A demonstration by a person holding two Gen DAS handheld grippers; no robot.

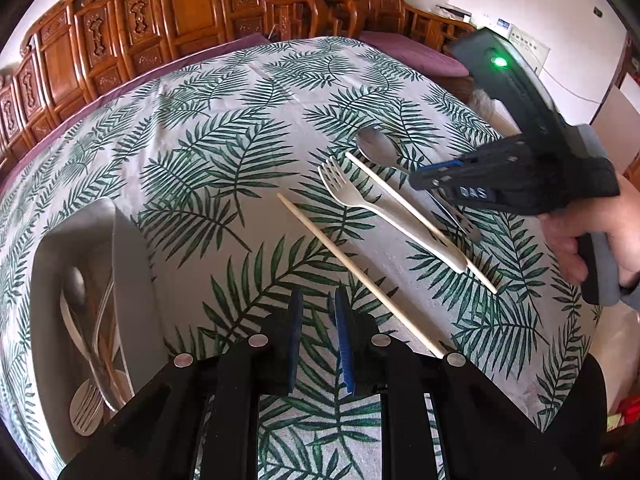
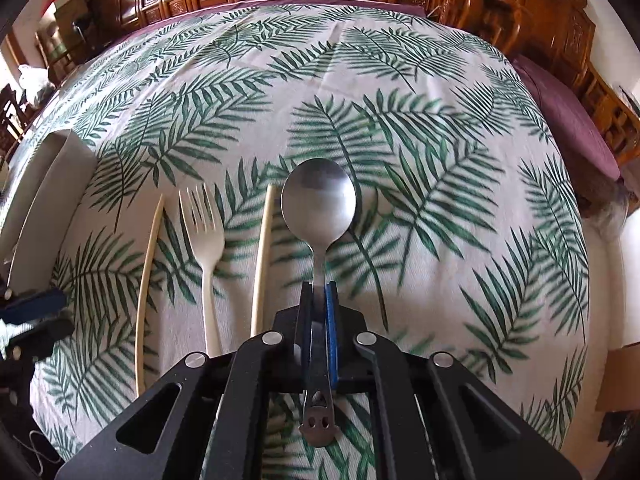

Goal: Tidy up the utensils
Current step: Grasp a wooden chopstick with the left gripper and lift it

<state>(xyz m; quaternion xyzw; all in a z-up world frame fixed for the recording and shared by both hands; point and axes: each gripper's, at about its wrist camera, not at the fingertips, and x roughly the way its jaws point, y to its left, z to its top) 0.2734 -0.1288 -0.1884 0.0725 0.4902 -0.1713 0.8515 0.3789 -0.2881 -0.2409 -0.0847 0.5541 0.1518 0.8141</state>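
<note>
Our right tool (image 2: 319, 304) has its pads pressed together on the thin neck of a metal spoon (image 2: 318, 200), pinching it just below the bowl; the handle runs back between the fingers and its pierced end pokes out behind them. The bowl points away from us, above the leaf-print tablecloth (image 2: 440, 140) that covers the table. From the left wrist view we see the same tool (image 1: 434, 180) from the side, a hand (image 1: 580, 236) wrapped round its grip, with the spoon's bowl (image 1: 376, 145) showing beyond its tip.

Our left tool (image 1: 316, 300) holds nothing — its two blue pads stand a narrow gap apart, nearly together, above bare cloth.

Still on the cloth lie a cream plastic fork (image 2: 204, 248) and two pale chopsticks, one chopstick (image 2: 148, 280) to the fork's left and the other chopstick (image 2: 262, 256) between the fork and the spoon, all roughly parallel. In the left view the near chopstick (image 1: 356, 272) lies just beside the left tool's right finger.

At the table's left edge sits a grey tray (image 1: 128, 264) — inside it we make out a spoon, forks and other cutlery piled together.
</note>
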